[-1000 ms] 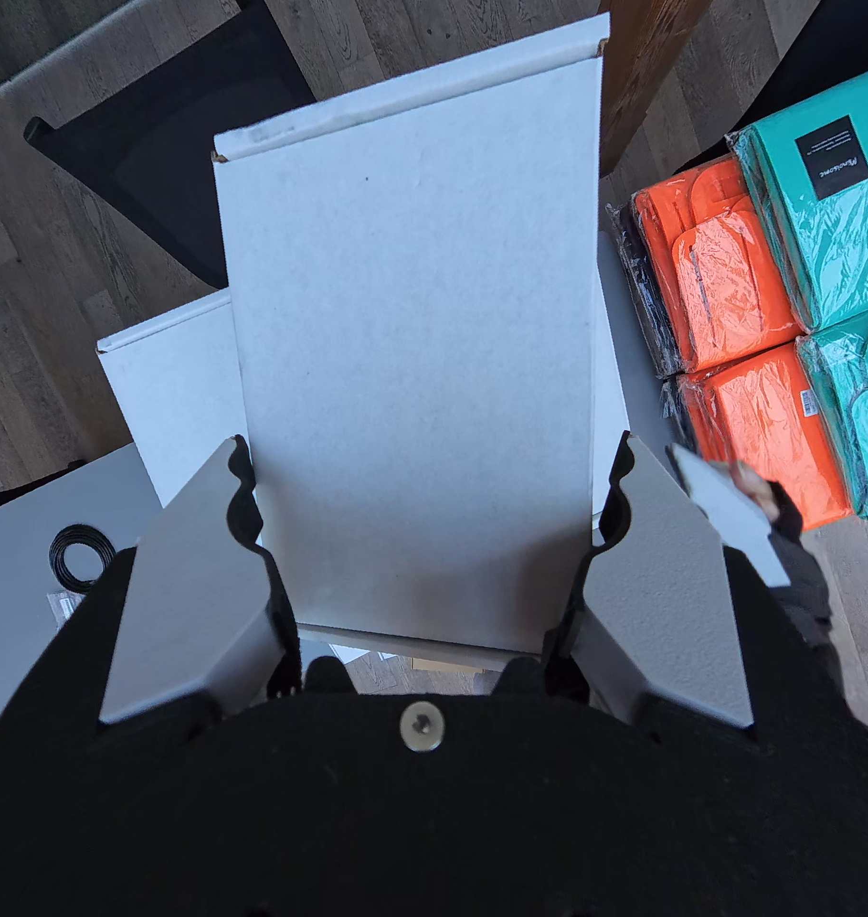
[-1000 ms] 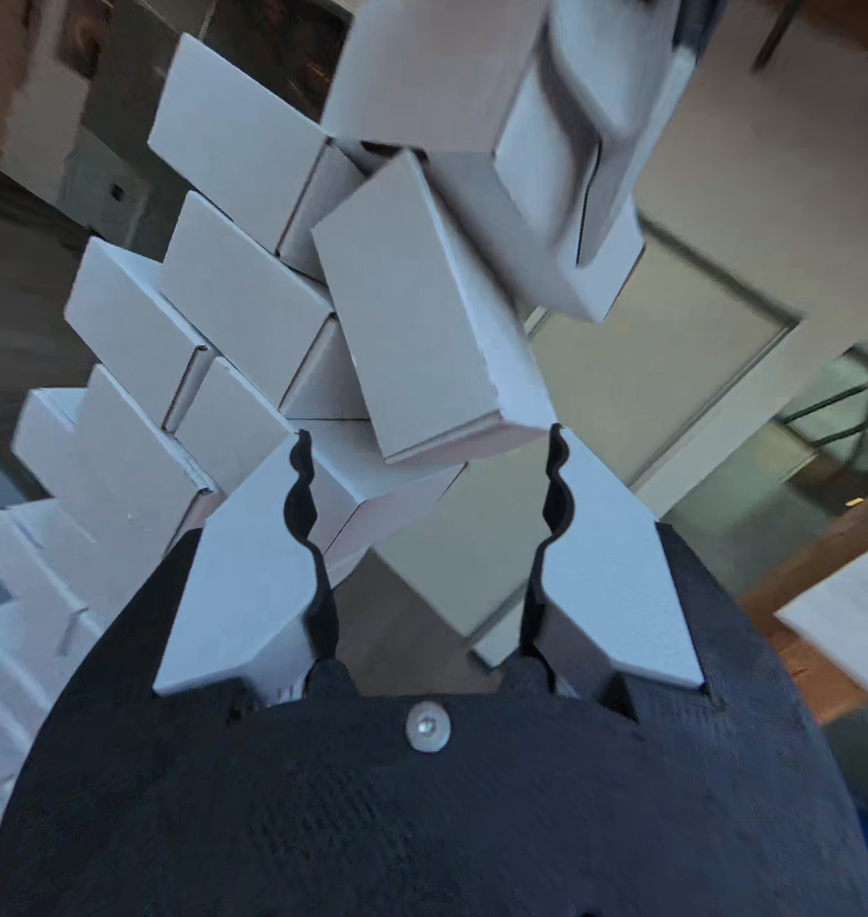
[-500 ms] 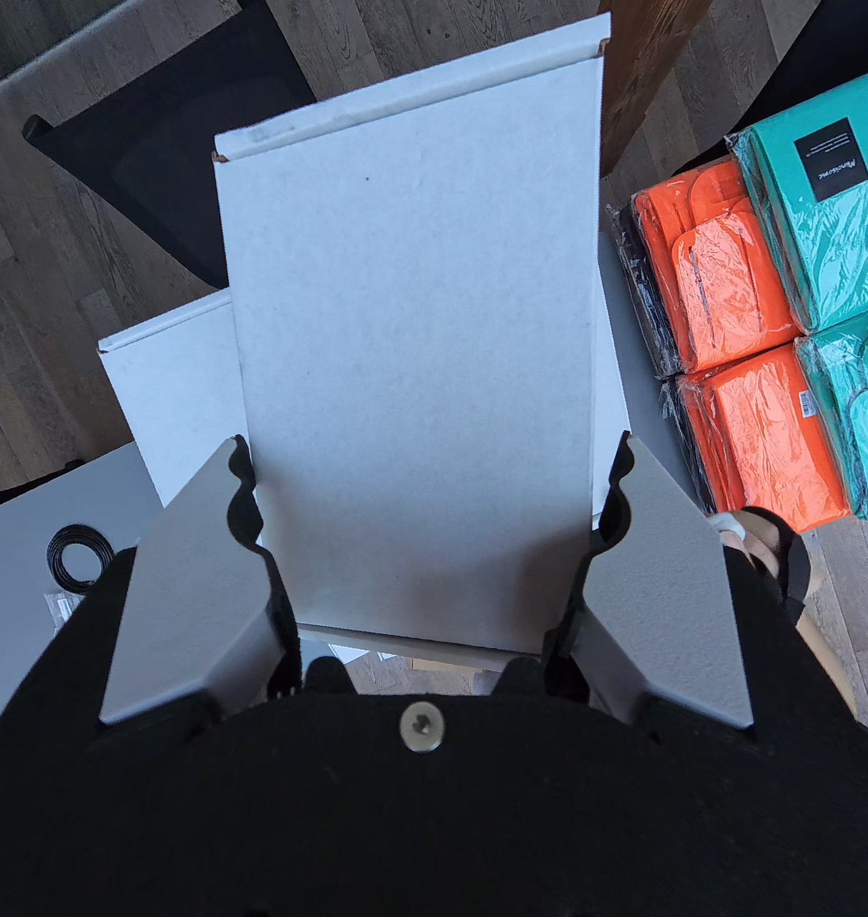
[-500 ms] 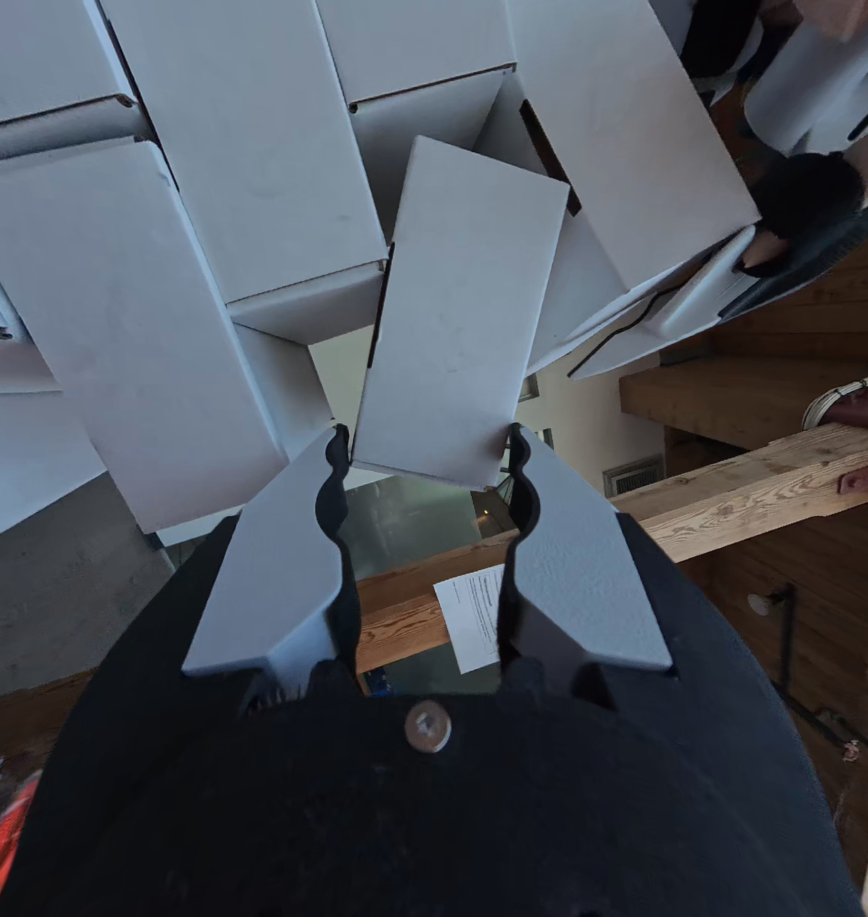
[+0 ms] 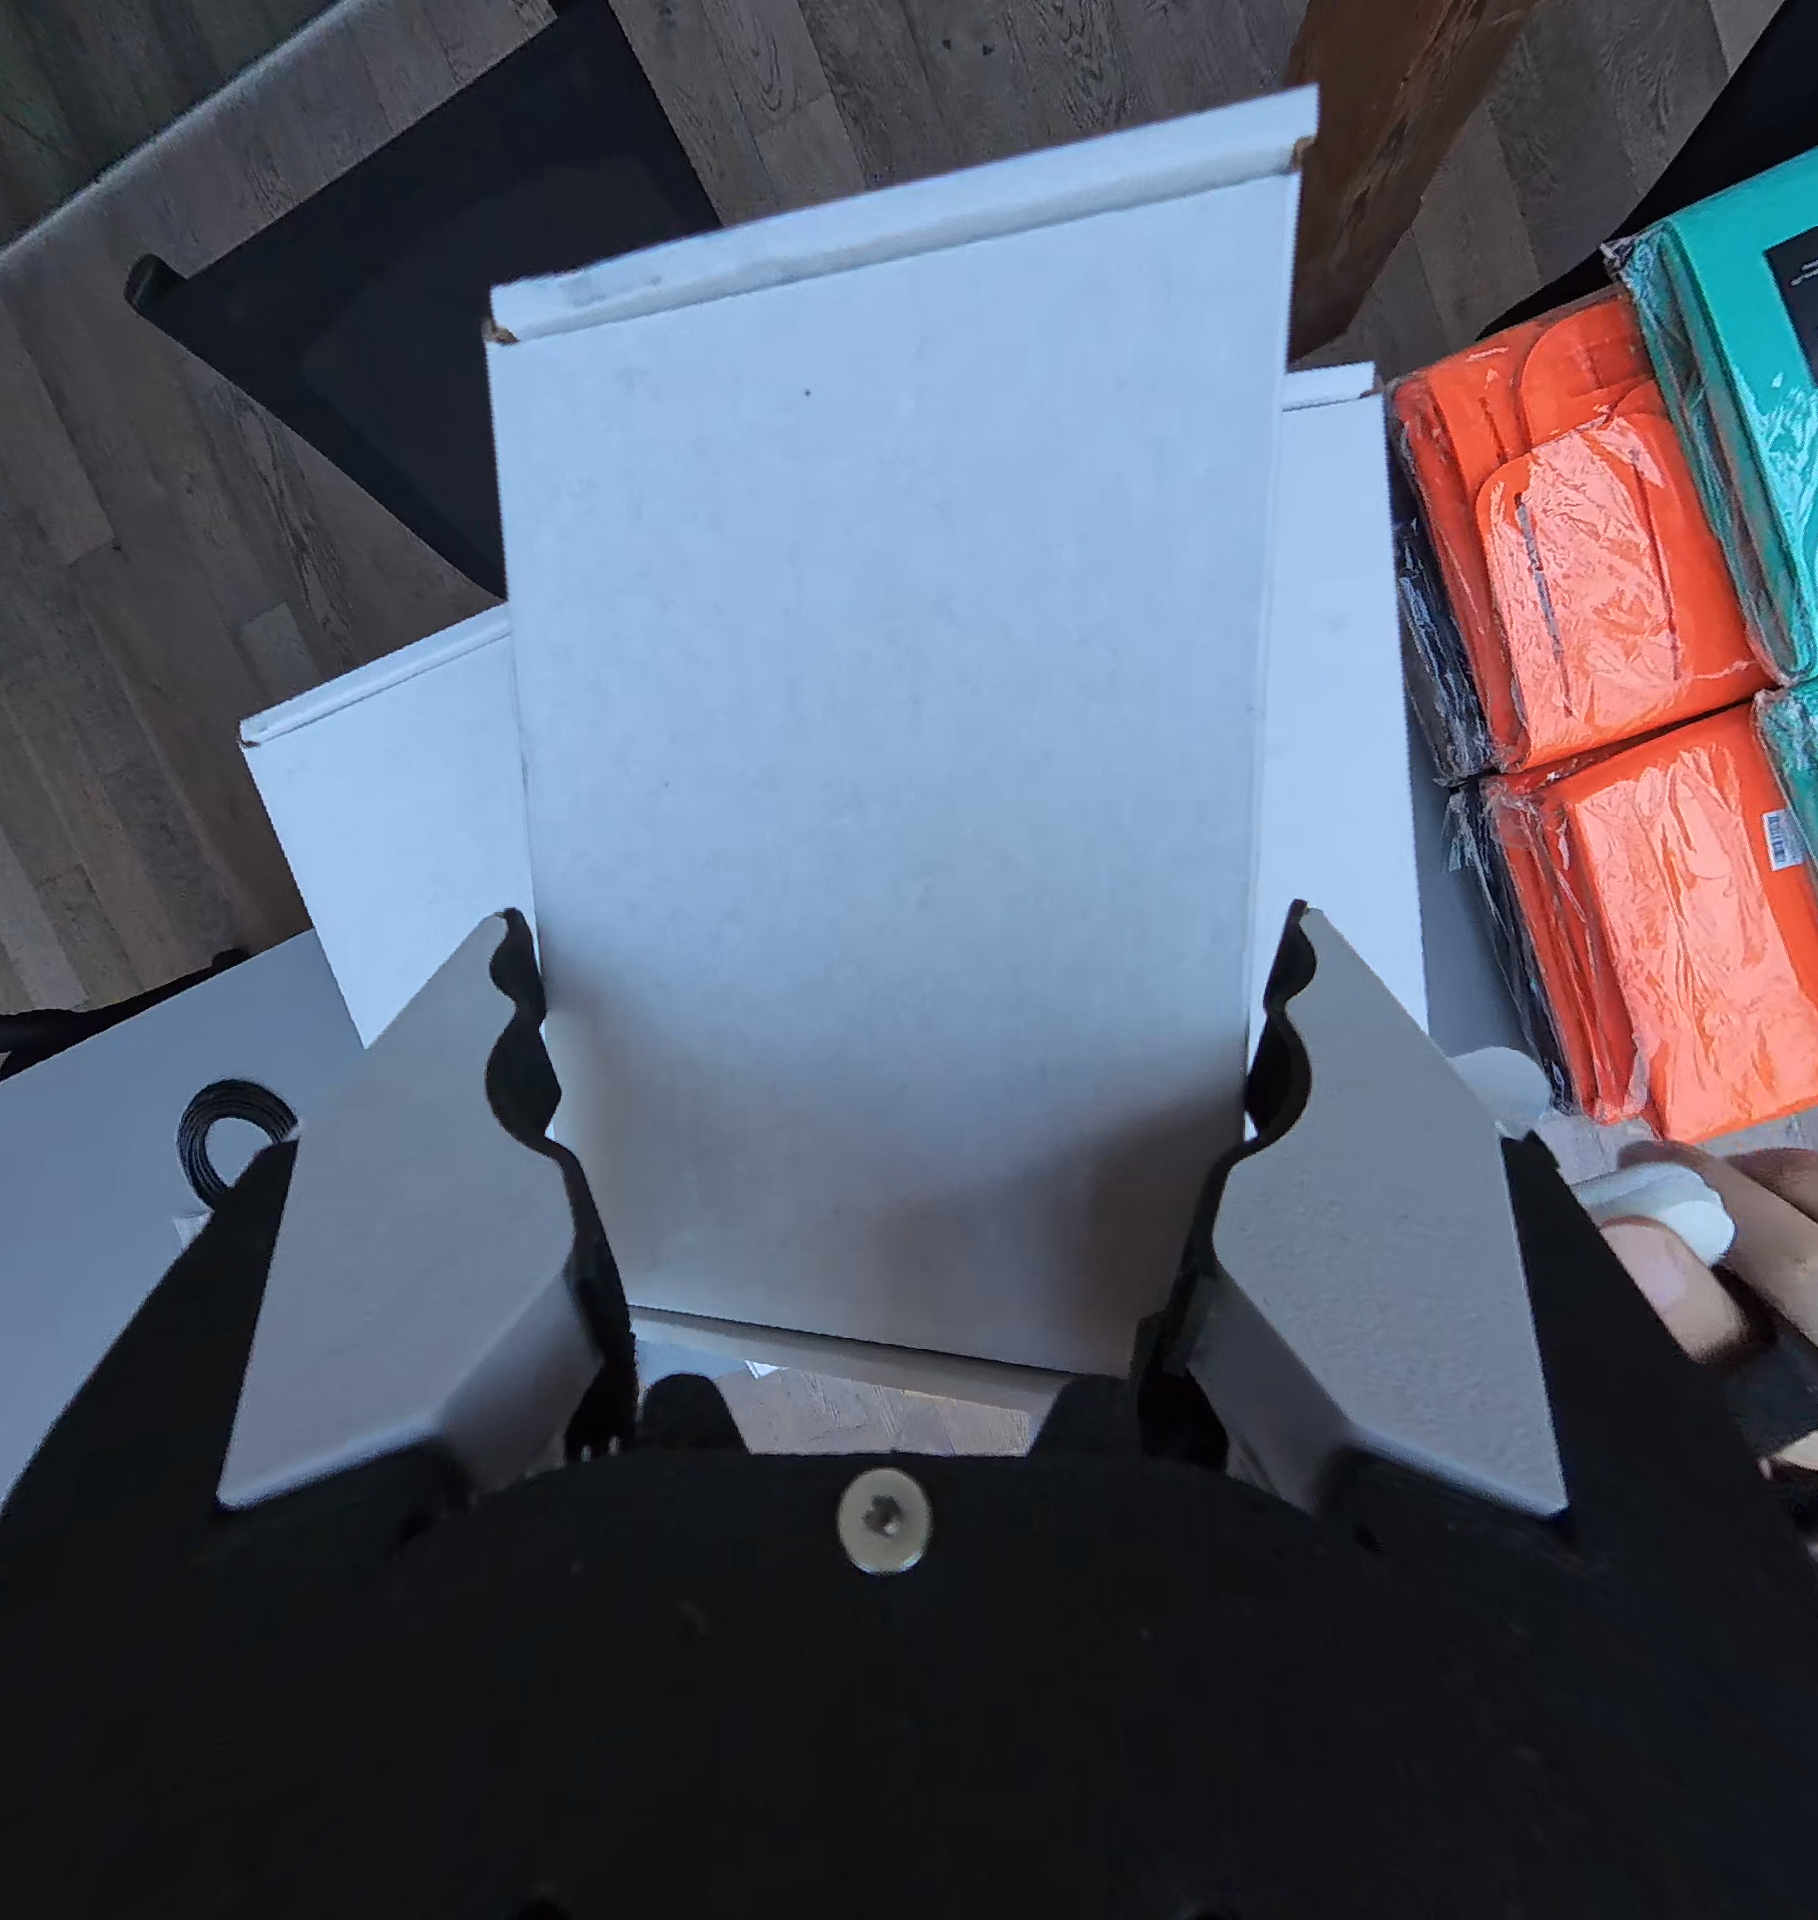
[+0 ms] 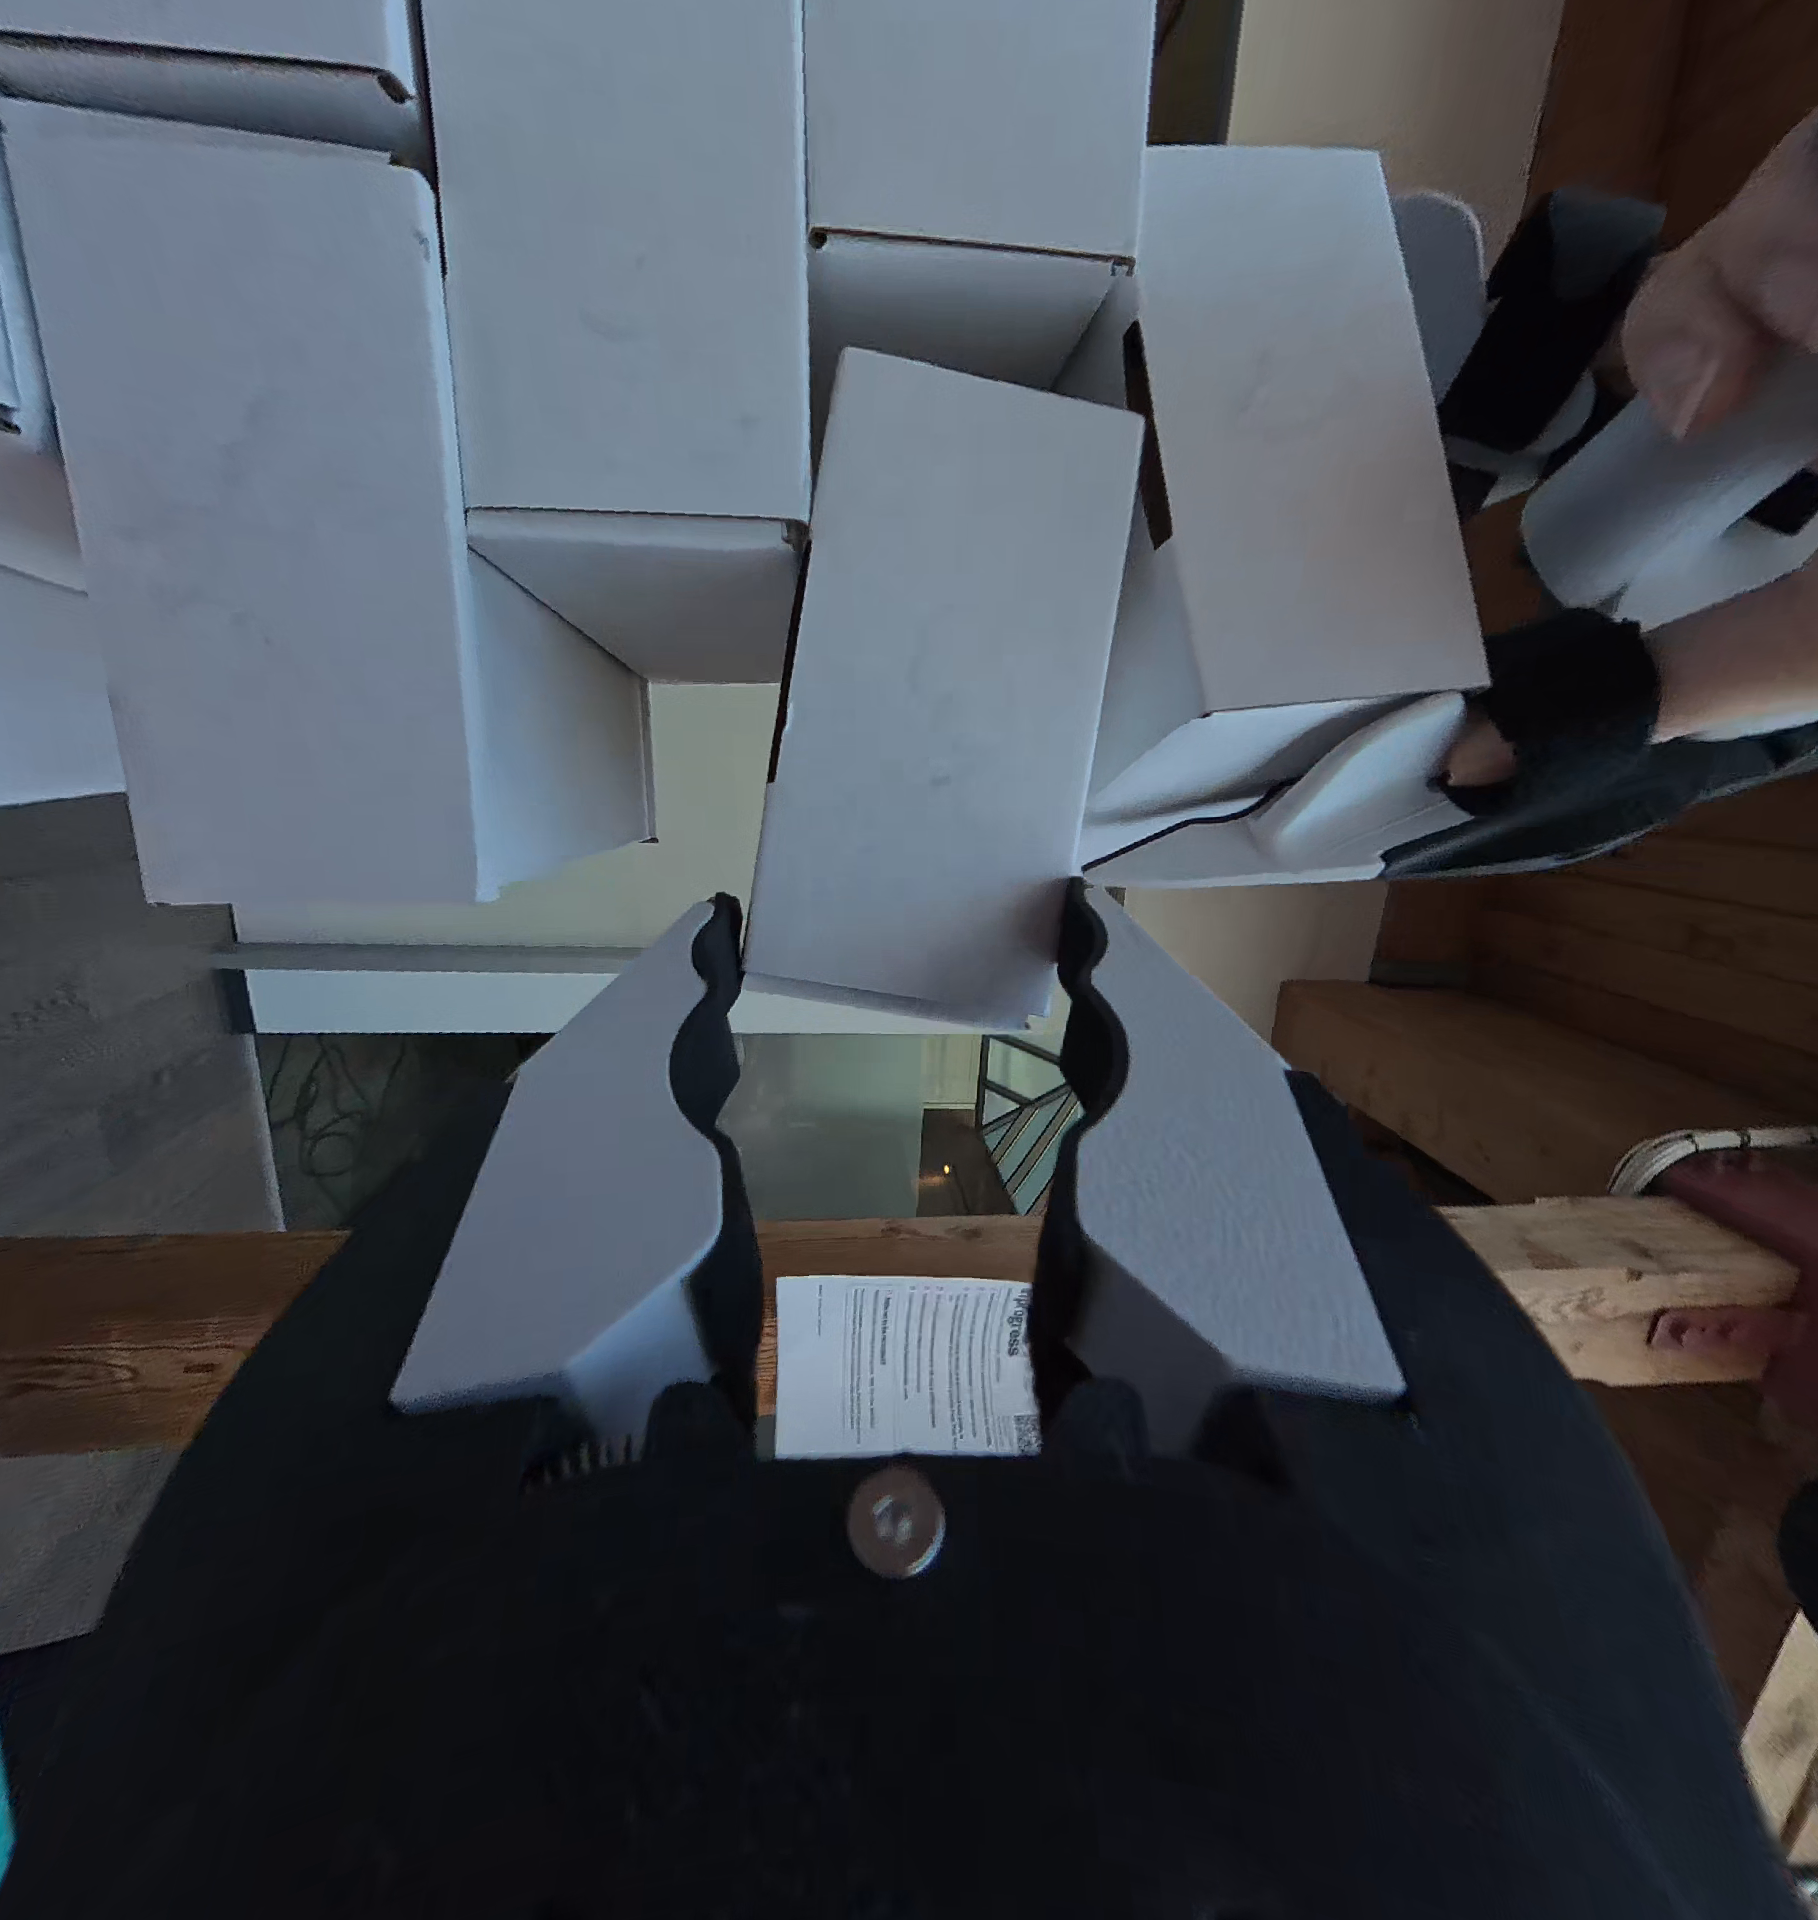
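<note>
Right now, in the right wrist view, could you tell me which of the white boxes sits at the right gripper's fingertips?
The tilted white box in the middle: its lower end sits at the fingertips of the right gripper. The stacked boxes stand farther off.

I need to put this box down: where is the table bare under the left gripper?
Bare grey table lies left of the lower white box, save a black cable coil. The right is crowded: orange packs, teal packs.

Teal packs (image 5: 1778,436) cut by right edge, black cable coil (image 5: 221,1127) half hidden behind the left gripper (image 5: 900,1029)
</note>
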A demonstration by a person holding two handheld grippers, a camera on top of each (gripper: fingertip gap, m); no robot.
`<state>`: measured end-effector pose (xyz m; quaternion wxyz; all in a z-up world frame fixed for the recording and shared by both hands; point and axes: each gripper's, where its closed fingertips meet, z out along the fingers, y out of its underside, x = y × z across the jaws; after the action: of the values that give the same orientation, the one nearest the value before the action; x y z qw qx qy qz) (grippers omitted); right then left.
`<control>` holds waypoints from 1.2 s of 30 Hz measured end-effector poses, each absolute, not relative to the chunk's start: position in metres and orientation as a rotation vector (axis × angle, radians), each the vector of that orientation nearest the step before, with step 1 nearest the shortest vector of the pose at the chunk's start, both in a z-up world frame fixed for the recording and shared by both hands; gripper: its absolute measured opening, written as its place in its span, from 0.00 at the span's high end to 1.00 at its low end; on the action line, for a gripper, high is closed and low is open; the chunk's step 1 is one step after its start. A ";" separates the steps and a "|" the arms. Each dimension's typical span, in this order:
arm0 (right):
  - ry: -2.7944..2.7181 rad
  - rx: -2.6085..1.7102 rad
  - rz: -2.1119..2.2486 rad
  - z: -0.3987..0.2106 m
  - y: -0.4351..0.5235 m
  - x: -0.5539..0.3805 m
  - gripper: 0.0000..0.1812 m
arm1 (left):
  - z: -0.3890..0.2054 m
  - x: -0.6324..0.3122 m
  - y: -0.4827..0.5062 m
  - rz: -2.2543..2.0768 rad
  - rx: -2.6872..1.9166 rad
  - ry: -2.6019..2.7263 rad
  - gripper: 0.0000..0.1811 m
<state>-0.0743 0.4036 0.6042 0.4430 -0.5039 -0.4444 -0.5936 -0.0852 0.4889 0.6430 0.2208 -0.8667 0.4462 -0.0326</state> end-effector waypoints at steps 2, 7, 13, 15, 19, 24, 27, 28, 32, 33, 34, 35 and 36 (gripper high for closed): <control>-1.167 -1.240 -1.486 0.607 0.403 -0.076 0.66 | 0.643 -0.085 0.488 -0.090 -2.396 1.237 0.25; -1.298 -1.193 -1.408 0.611 0.402 -0.088 0.66 | 0.642 -0.086 0.487 -0.070 -2.388 1.245 0.25; -1.370 -1.124 -1.351 0.611 0.406 -0.097 0.66 | 0.642 -0.088 0.488 -0.077 -2.390 1.234 0.25; -1.383 -1.095 -1.310 0.611 0.406 -0.100 0.66 | 0.642 -0.089 0.488 -0.067 -2.392 1.236 0.25; -1.368 -1.052 -1.234 0.610 0.405 -0.100 0.66 | 0.644 -0.089 0.487 -0.103 -2.393 1.224 0.25; -1.331 -1.065 -1.337 0.608 0.408 -0.099 0.66 | 0.643 -0.088 0.489 -0.094 -2.384 1.219 0.25; -1.272 -1.076 -1.416 0.614 0.412 -0.098 0.61 | 0.644 -0.087 0.488 -0.105 -2.386 1.219 0.25; -1.239 -1.098 -1.451 0.617 0.414 -0.094 0.59 | 0.644 -0.086 0.487 -0.117 -2.385 1.223 0.25; -1.189 -1.159 -1.567 0.618 0.420 -0.088 0.59 | 0.644 -0.084 0.485 -0.115 -2.379 1.232 0.25; -1.165 -1.180 -1.627 0.619 0.422 -0.084 0.62 | 0.644 -0.084 0.486 -0.111 -2.379 1.230 0.25; -1.127 -1.186 -1.694 0.622 0.422 -0.081 0.63 | 0.644 -0.083 0.486 -0.110 -2.377 1.228 0.25; -1.107 -1.207 -1.735 0.623 0.424 -0.078 0.63 | 0.644 -0.083 0.487 -0.108 -2.375 1.227 0.25; -1.065 -1.243 -1.764 0.623 0.425 -0.074 0.63 | 0.644 -0.082 0.486 -0.110 -2.373 1.231 0.25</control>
<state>-0.0739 0.4246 0.6235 0.3596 -0.4819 -0.4130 -0.6840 -0.0823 0.4861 0.6438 0.2308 -0.8630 0.4476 -0.0400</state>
